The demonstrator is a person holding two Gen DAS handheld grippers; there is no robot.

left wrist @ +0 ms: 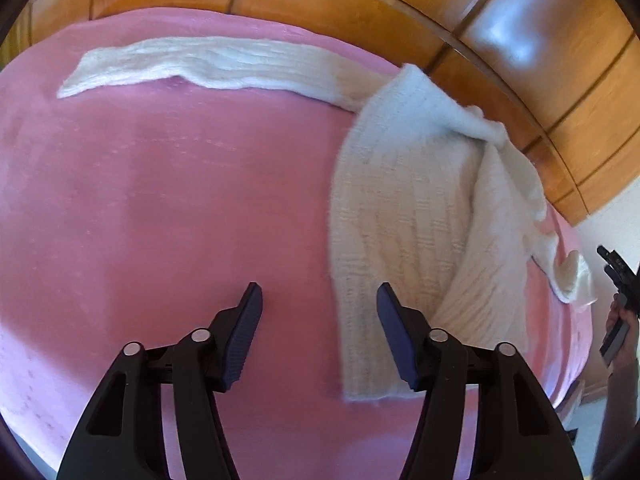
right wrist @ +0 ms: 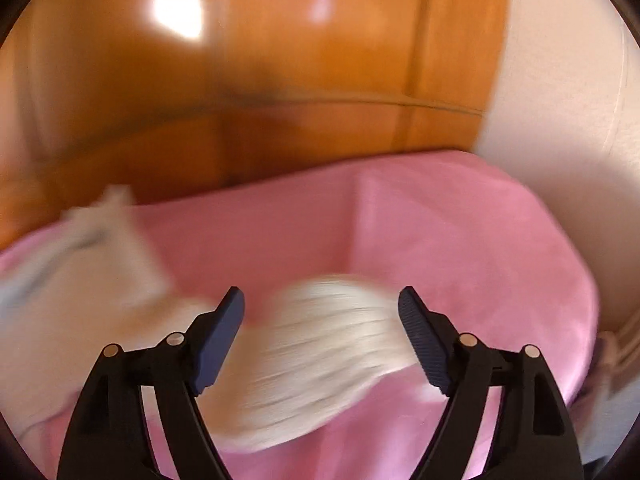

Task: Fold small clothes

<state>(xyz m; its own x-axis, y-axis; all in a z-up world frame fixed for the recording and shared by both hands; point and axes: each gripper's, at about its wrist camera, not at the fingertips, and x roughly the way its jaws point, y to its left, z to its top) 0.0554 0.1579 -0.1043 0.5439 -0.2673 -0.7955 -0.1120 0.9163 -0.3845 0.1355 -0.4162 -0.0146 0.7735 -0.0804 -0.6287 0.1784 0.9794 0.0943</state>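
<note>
A: Looking down the left gripper [left wrist: 319,300] now: jaws standing apart, nothing between the pads, only the pink bedspread [left wrist: 160,200] showing in the gap.

B: And lying just to the right of it, the white knitted sweater [left wrist: 404,208], partly folded on that pink cover, its hem edge sitting right behind the right-hand finger [left wrist: 394,332].

A: Trailing off toward the far left, one long white sleeve [left wrist: 192,64], stretched flat along the back edge of the bed.

B: Running behind all that, the glossy wooden panelling [left wrist: 360,4].

A: Peeking in at the far right edge, a hand [left wrist: 618,320] holding the other black tool.

B: Switching to the right gripper [right wrist: 321,304]: also gaping wide, gripping nothing, hanging above the cover.

A: Showing blurred between and beyond its fingers, a ribbed white knit end [right wrist: 320,344] resting on the pink.

B: Smearing too much on the left to tell much more than pale fabric bunching there.
</note>
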